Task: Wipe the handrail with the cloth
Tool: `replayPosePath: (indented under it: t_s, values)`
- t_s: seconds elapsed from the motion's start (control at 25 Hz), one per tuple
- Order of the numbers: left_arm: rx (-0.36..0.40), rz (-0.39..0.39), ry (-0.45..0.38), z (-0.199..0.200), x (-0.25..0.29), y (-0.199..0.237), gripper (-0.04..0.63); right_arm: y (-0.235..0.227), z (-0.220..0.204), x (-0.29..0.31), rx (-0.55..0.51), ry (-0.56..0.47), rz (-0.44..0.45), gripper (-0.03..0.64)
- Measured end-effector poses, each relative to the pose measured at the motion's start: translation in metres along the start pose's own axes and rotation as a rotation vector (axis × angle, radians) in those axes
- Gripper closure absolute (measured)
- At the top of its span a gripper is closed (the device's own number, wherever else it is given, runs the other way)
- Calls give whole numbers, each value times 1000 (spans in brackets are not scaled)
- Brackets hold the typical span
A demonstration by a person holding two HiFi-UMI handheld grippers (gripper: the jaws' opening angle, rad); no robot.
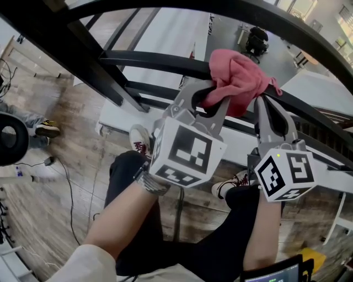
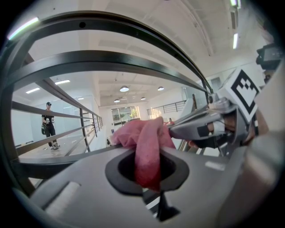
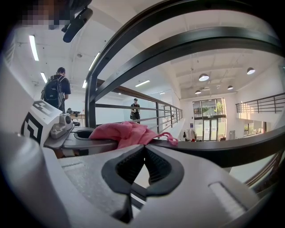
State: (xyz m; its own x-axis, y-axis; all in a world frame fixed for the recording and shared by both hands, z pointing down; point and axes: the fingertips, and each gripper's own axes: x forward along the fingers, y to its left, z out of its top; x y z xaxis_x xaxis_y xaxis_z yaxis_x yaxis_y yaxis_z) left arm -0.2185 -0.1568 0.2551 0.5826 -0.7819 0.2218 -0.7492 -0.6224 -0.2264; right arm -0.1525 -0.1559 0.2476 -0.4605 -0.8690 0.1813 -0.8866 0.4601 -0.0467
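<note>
A pink cloth is bunched on a black rail bar of the balustrade. My left gripper is shut on the cloth's lower fold; in the left gripper view the cloth hangs through the jaws' gap and rests on the bar. Just right of the cloth, my right gripper has its jaws closed with nothing between them, the tips by the cloth's edge. The right gripper view shows the cloth on the bar, ahead of and left of the shut jaws. The top handrail arcs overhead.
Several black bars curve above and below the cloth. Beyond the railing lies a lower floor with white tables. The person's legs and sneakers stand on wood flooring; cables lie at left. People stand far off.
</note>
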Motion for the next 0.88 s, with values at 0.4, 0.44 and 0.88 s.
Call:
replayPosePath:
  t_s: [0.4,0.44,0.88]
  values:
    - [-19,-21,-6,-2,9,-16,566,-6,-3,-3,2,4,-15,615]
    - [-17,-24,-7,-2,10,-17,566,-7,-3,-3,3,4,-17,615]
    - [16,-40,-20,4,17,-30,566,-18,-2,-10,1,4,-33,615]
